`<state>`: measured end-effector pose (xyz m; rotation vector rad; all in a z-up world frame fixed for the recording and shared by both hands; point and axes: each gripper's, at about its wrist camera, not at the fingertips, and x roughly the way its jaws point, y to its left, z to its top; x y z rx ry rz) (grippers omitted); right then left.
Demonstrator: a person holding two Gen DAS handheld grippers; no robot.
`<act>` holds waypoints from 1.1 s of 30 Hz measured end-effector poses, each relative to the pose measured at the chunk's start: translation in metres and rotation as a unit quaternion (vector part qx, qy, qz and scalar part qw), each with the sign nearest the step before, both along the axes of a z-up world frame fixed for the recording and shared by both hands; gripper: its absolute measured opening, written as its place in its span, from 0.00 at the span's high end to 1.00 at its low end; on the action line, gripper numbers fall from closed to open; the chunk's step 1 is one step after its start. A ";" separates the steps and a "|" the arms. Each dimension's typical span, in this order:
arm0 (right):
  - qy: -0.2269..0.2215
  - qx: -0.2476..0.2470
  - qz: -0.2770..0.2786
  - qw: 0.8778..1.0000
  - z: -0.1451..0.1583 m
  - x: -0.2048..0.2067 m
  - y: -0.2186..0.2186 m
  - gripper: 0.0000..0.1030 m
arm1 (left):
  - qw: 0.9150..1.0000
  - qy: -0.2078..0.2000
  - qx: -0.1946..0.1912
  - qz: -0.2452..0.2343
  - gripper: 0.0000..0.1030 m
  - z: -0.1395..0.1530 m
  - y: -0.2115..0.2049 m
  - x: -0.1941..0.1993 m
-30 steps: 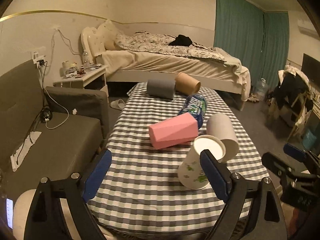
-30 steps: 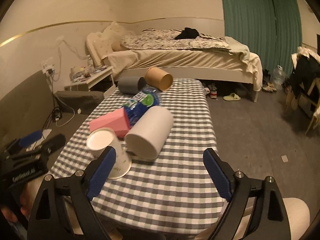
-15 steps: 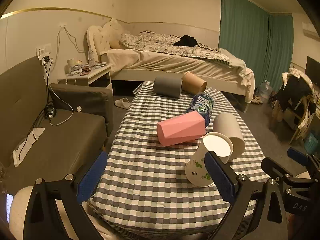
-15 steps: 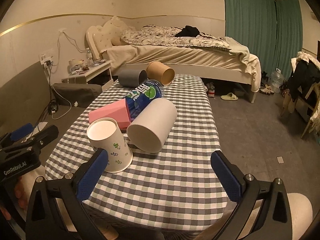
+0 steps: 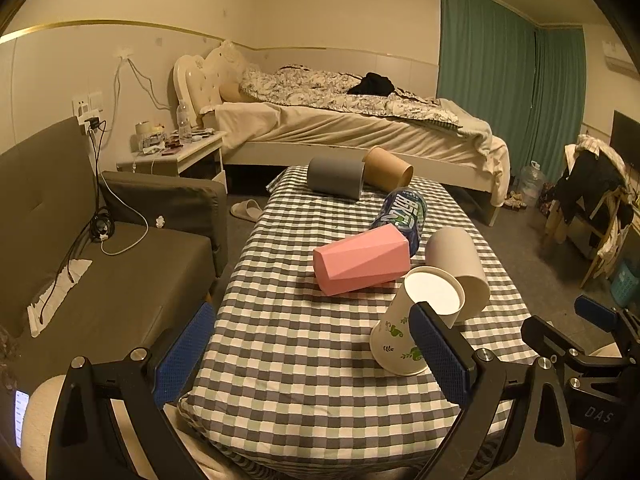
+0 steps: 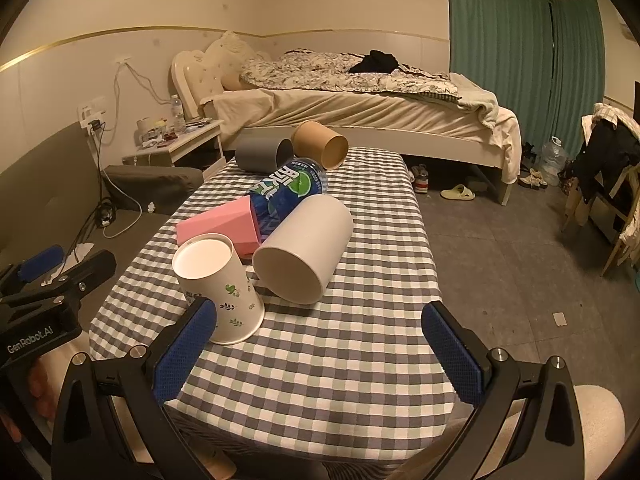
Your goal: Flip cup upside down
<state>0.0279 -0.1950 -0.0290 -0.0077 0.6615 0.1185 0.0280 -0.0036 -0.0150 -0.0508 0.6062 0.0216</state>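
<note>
A white paper cup with green leaf print (image 5: 412, 320) (image 6: 218, 284) stands upside down, base up, near the front of the checked table (image 5: 304, 344) (image 6: 360, 340). A light grey cup (image 5: 456, 264) (image 6: 304, 248) lies on its side right behind it, touching it. A pink faceted cup (image 5: 360, 260) (image 6: 224, 226), a dark grey cup (image 5: 336, 178) (image 6: 260, 154) and a brown cup (image 5: 388, 170) (image 6: 320, 144) also lie on their sides. My left gripper (image 5: 312, 354) is open and empty at the table's front edge. My right gripper (image 6: 320, 354) is open and empty, short of the cups.
A blue-labelled bottle (image 5: 402, 212) (image 6: 288, 190) lies between the pink cup and the far cups. A dark sofa (image 5: 100, 264) stands left of the table, a bed (image 5: 352, 128) behind it, a nightstand (image 5: 176, 156) at back left. A chair with clothes (image 5: 592, 196) stands at right.
Both grippers have drawn back and up from the table, so the cups sit farther off in view. The cups themselves have not moved.
</note>
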 end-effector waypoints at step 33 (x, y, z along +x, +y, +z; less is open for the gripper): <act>0.009 -0.010 0.000 1.000 -0.005 0.000 -0.001 0.00 | 1.000 -0.004 -0.015 0.020 0.02 0.000 0.011 0.001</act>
